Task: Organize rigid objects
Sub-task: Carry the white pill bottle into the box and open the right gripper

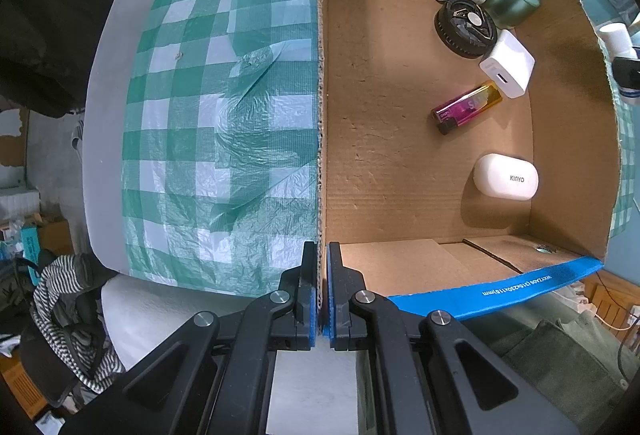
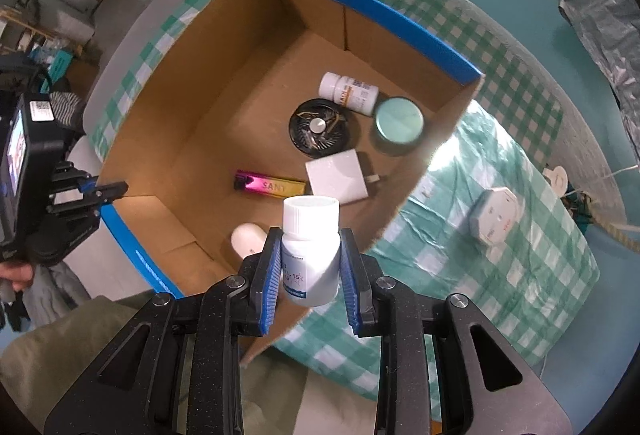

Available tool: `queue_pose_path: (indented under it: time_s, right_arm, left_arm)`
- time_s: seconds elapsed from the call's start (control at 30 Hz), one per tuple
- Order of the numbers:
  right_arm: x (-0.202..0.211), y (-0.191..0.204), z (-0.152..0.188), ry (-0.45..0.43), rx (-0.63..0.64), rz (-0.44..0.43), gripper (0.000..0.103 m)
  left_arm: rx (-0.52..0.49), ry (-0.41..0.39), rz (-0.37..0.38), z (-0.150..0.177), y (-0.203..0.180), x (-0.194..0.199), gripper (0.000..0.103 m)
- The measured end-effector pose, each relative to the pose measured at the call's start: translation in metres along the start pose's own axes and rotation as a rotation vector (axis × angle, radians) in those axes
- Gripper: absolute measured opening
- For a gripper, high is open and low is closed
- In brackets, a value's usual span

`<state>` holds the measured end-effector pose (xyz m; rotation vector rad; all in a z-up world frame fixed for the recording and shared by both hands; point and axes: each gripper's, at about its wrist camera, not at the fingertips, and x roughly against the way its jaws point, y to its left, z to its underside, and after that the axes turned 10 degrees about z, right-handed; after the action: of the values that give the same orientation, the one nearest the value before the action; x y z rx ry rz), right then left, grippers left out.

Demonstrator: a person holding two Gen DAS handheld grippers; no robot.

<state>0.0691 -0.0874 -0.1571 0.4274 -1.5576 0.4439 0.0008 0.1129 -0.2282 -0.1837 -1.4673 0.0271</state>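
1. Green-and-white checked cloth (image 2: 500, 275) covers the counter, and on it stands an open cardboard box (image 2: 192, 107) with blue-taped rims.
2. Left tongs (image 1: 322, 291) are pressed together on the box's side wall, pinching the cardboard edge and steadying it.
3. Right tongs (image 2: 308, 267) pinch a white pill bottle (image 2: 310, 247), cap pointing away from the camera, held above the box's near corner.
4. Already on the box floor: another white pill bottle (image 2: 348, 91) lying on its side, a green round tin (image 2: 398, 123), a black fan (image 2: 318, 127), a white charger (image 2: 338, 177), a pink-and-yellow lighter (image 2: 268, 187) and a white earbud case (image 1: 506, 177).
5. Risk: the bottle is smooth and round between flat pads; a tilt could let it slip and fall outside the wall onto the cloth.
6. Risk: released from this height, it may bounce, roll and knock the lighter or charger.
7. Risk: if the left tongs tug, the light box could shift under the drop.
8. A white octagonal device (image 2: 496, 215) remains on the cloth outside the box.
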Motion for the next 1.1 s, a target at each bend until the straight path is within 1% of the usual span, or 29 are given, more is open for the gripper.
queue_pose_path:
  time_s: [0.4, 0.67, 1.1]
  right_arm:
    - [-0.016, 0.004, -0.005, 0.039, 0.007, -0.003, 0.027]
    - [-0.017, 0.004, -0.004, 0.047, 0.007, 0.001, 0.027]
    - [0.0, 0.002, 0.0, 0.017, 0.002, 0.001, 0.028]
  left_arm:
    - [-0.003, 0.0, 0.0, 0.0, 0.0, 0.0, 0.004]
    - [-0.001, 0.0, 0.0, 0.0, 0.0, 0.0, 0.004]
    - [-0.006, 0.0, -0.003, 0.001, -0.001, 0.001, 0.004]
